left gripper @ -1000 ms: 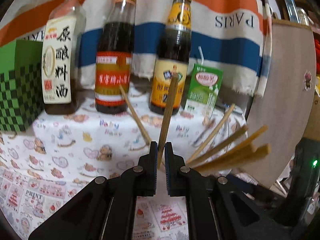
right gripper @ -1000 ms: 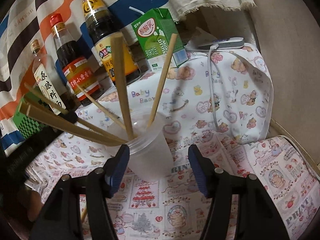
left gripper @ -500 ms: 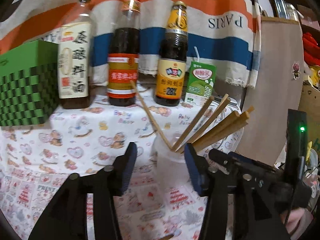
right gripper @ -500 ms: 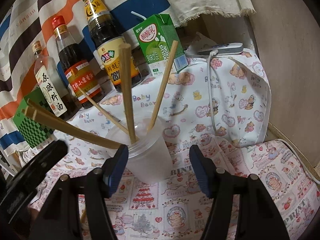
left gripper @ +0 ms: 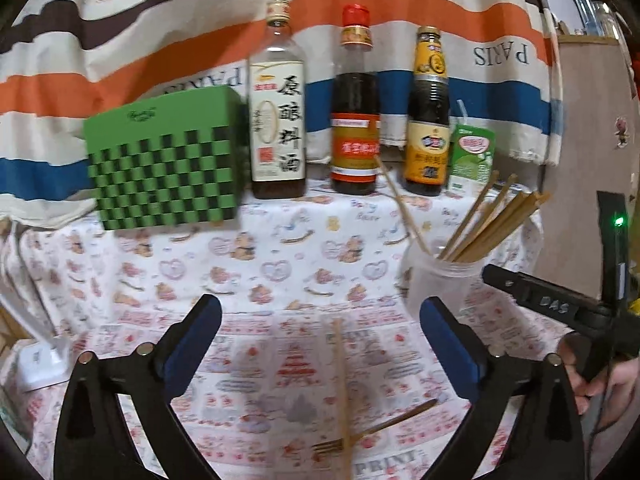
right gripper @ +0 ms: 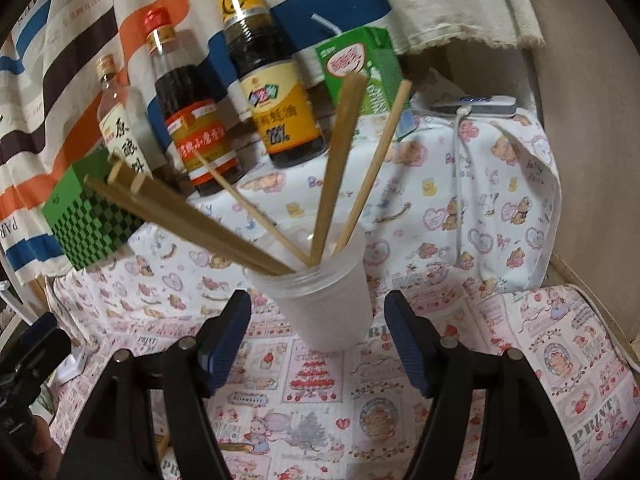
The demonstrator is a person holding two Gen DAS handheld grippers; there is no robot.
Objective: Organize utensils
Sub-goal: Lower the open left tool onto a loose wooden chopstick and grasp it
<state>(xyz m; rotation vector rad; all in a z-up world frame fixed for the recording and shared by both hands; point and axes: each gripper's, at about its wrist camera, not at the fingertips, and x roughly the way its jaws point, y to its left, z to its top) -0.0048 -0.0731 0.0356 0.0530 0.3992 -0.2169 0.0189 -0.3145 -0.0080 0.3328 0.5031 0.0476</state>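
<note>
Step in hand, as judged: picking up the next loose utensil. The left gripper [left gripper: 320, 344] is standing released, jaws having just been opening wide, nothing clamped. A chopstick [left gripper: 342, 392] and a small fork [left gripper: 376, 428] are lying crossed on the tablecloth [left gripper: 256, 256] between the jaws at 6 o'clock. Approach w/ jaws straddling one piece only; clench near mid-shaft. The cup [right gripper: 326, 300] w/ chopsticks is sitting at 3 o'clock in the left view. The right gripper [right gripper: 318, 340] is pointing downward, jaws released either side of the cup, pads apart from its wall.
</note>
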